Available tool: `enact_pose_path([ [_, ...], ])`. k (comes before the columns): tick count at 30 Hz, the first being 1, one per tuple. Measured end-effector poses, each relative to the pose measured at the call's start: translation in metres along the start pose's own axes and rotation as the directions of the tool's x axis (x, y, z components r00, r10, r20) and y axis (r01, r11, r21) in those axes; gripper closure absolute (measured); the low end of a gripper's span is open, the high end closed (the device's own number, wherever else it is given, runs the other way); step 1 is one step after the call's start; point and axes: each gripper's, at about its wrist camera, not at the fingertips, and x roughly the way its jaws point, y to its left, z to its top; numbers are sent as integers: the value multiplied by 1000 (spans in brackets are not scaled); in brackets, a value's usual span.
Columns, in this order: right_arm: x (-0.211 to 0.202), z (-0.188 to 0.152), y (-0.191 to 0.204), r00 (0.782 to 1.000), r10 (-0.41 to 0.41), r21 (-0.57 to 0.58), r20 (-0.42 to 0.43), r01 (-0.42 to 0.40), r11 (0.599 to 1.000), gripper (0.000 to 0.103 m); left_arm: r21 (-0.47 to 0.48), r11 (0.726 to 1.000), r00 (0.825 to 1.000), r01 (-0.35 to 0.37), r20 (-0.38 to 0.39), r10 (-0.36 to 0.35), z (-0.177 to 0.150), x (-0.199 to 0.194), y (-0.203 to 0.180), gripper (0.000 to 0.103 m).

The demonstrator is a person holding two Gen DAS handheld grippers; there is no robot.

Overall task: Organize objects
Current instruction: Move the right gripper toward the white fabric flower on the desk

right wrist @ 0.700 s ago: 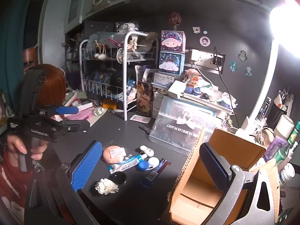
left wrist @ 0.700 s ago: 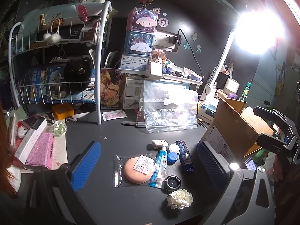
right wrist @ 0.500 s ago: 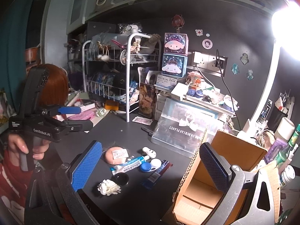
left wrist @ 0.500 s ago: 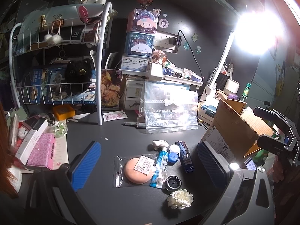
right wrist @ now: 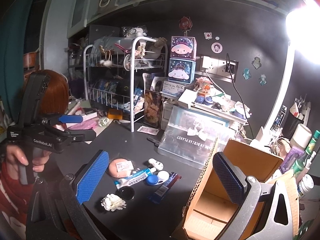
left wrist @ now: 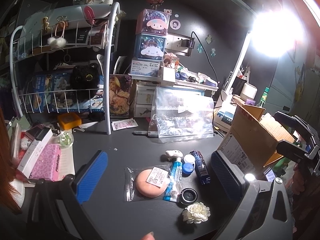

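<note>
Small items lie in a cluster on the dark desk: a bagged peach sponge, a blue tube, a contact lens case, a dark blue stick packet, a black round lid, a white flower and a white cloud clip. An open cardboard box stands to their right. My left gripper is open above the cluster. My right gripper is open and empty, higher up.
A white wire rack full of things stands at the back left. A clear zip bag leans against stacked boxes. Pink notebooks lie left. A bright lamp and bottles are at right.
Both views have shifted slightly. The right gripper has drawn back and up a little. The items on the desk have not moved.
</note>
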Motion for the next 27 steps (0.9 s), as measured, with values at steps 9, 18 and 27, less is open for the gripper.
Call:
enact_pose_path([
  [9,-8,1,54,997,39,-160,66,-28,987,0,-43,999,1000,15,14,-14,-8,3,35,0],
  [18,53,-47,106,971,221,-65,-92,-227,972,26,-106,993,998,58,-30,-61,-35,20,71,0],
  [27,94,-115,84,963,119,139,-240,-87,986,33,-67,987,988,144,-54,-148,-64,33,78,0],
])
